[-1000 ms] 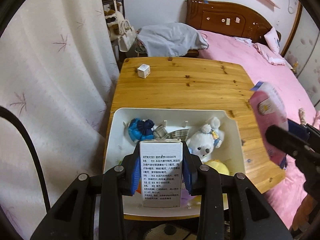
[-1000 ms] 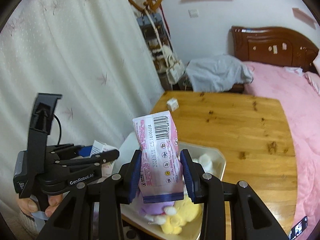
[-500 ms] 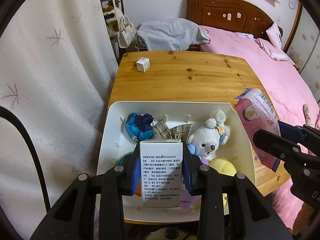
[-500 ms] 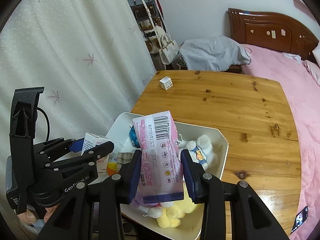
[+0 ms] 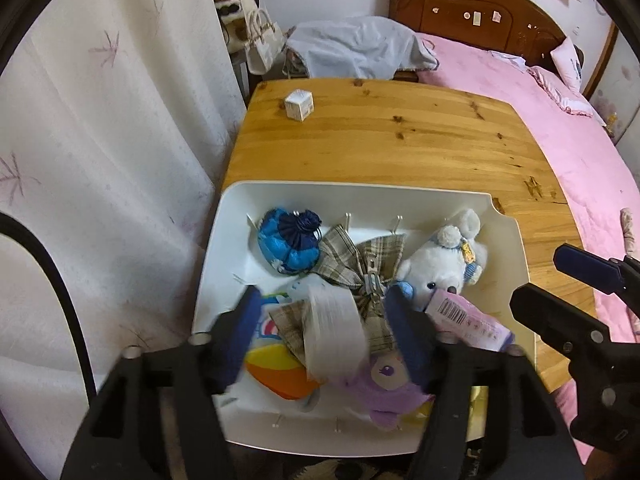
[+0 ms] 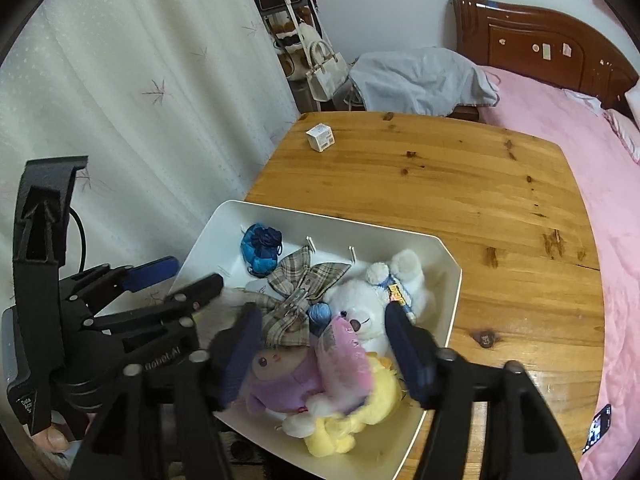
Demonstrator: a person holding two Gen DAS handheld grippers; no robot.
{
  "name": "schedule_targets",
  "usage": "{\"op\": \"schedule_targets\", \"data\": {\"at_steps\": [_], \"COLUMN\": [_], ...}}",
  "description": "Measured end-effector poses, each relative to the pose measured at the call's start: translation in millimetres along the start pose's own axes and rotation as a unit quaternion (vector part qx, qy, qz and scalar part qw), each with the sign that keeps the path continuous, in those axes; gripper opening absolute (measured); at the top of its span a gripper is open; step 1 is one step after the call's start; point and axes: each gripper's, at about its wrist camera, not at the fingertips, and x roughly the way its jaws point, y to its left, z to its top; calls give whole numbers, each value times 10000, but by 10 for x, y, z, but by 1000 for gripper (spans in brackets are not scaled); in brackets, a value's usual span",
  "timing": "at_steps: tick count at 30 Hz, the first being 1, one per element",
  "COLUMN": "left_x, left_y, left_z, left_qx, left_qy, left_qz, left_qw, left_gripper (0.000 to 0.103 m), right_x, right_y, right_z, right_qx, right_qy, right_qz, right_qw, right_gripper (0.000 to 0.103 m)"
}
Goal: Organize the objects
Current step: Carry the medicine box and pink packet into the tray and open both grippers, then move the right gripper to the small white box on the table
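Observation:
A white bin [image 5: 224, 216] [image 6: 450, 280] stands at the near end of the wooden table [image 5: 400, 136] [image 6: 460, 184], full of toys. My left gripper [image 5: 324, 328] is open above it; the white medicine box [image 5: 334, 332], blurred, lies loose between its jaws over the toys. My right gripper [image 6: 324, 344] is open too; the pink packet [image 6: 344, 364] [image 5: 468, 320] lies in the bin on the purple and yellow plush toys. A small white box [image 5: 299, 105] [image 6: 320, 137] sits at the table's far left.
The bin holds a white bear [image 5: 440, 264], a plaid bow [image 5: 360, 260], a blue pouch [image 5: 288, 240] and a purple doll [image 6: 280, 376]. A curtain [image 5: 120, 140] hangs left. A pink bed [image 5: 560, 128] runs along the right. A phone [image 6: 598, 428] lies there.
Both grippers have opened over the bin. The white medicine box has dropped from the left jaws and the pink packet from the right jaws into the bin.

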Motion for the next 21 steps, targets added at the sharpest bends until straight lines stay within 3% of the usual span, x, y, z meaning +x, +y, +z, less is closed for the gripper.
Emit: {"op": "schedule_targets", "data": {"at_steps": [5,21], "left_x": [34,20], "left_y": [-18,-13], "left_z": [-5,-27], "left_qx": [61,237], "left_qy": [53,51], "left_qz": [12,22], "left_qw": [10000,9997], "left_gripper": [83,84], "right_x": [23,62], "right_y": [3,1], "right_z": [13,36], "right_qx": [-1,137], "right_qy": [20,108], "right_qz": [-82,-160], "right_qw": [10000,9997], "right_gripper": [66,66]}}
